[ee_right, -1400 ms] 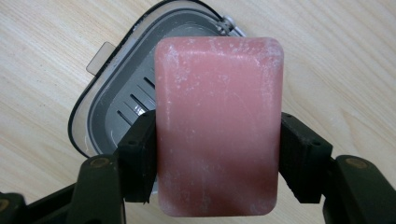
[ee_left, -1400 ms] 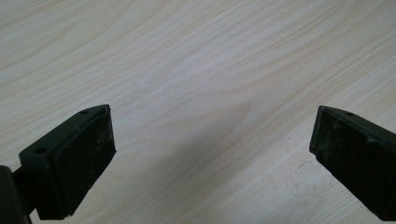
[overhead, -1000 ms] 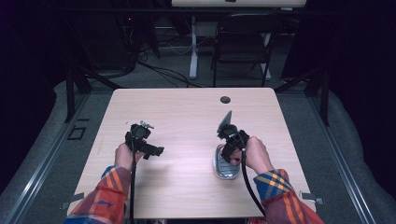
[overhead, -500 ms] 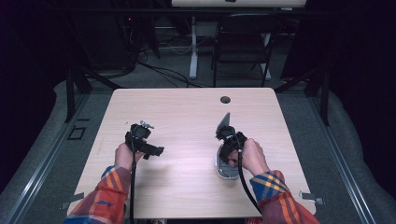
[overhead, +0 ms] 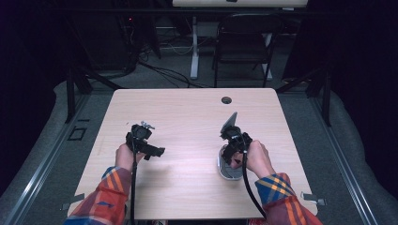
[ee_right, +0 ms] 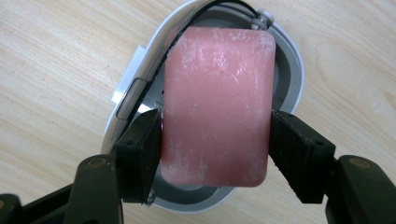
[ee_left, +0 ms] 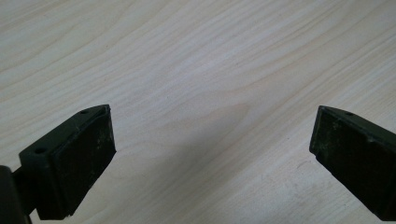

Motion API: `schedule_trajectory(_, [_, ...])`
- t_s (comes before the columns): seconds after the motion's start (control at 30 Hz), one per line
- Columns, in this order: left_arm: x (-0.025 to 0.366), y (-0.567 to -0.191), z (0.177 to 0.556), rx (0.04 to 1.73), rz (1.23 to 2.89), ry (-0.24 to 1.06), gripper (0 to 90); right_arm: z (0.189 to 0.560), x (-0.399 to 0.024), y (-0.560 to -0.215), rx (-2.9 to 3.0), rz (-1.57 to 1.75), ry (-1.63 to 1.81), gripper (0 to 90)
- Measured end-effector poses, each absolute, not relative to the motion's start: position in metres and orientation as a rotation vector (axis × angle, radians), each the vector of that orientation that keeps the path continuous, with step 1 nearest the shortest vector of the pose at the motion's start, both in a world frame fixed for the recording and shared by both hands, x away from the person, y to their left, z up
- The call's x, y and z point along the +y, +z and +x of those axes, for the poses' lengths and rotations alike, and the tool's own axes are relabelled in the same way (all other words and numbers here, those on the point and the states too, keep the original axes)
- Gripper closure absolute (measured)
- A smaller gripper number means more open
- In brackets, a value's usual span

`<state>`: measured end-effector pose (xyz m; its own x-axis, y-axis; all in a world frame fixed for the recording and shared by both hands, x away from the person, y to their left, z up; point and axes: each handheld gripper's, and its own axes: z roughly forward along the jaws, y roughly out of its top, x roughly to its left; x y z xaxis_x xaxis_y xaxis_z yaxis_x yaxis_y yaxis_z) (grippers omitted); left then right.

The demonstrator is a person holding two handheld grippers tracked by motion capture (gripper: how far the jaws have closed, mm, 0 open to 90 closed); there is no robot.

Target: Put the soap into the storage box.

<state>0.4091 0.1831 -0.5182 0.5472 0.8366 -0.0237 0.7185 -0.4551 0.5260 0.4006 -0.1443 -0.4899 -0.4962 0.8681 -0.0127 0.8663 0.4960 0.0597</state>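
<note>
A pink bar of soap (ee_right: 215, 107) sits between the two pads of my right gripper (ee_right: 215, 133), which is shut on its long sides. Right under the soap lies a white oval soap dish (ee_right: 140, 65) with a grey inside; whether the bar rests in it I cannot tell. In the high view the right gripper (overhead: 233, 140) is over the dish (overhead: 224, 172) at the table's right half. My left gripper (overhead: 141, 137) hovers at the left, open, with bare wood between its jaws (ee_left: 213, 114).
The light wooden table (overhead: 187, 108) has a round cable hole (overhead: 226, 100) near its far edge. A dark folding chair (overhead: 244, 42) and cables stand on the floor behind it.
The right hand has shifted slightly toward the person, covering more of the dish. The left gripper has stayed put.
</note>
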Motion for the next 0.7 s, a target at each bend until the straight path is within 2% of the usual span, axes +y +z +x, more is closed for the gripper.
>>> schedule_trajectory(0.6, [0.183,-0.518,0.409,1.251,2.307,0.318,0.0,0.39,-0.158,-0.479,2.661,1.585,0.248,36.4])
schedule_trajectory(0.7, [0.183,-0.518,0.409,1.252,2.306,0.318,0.1,0.39,-0.167,-0.47,2.675,1.527,0.251,34.2])
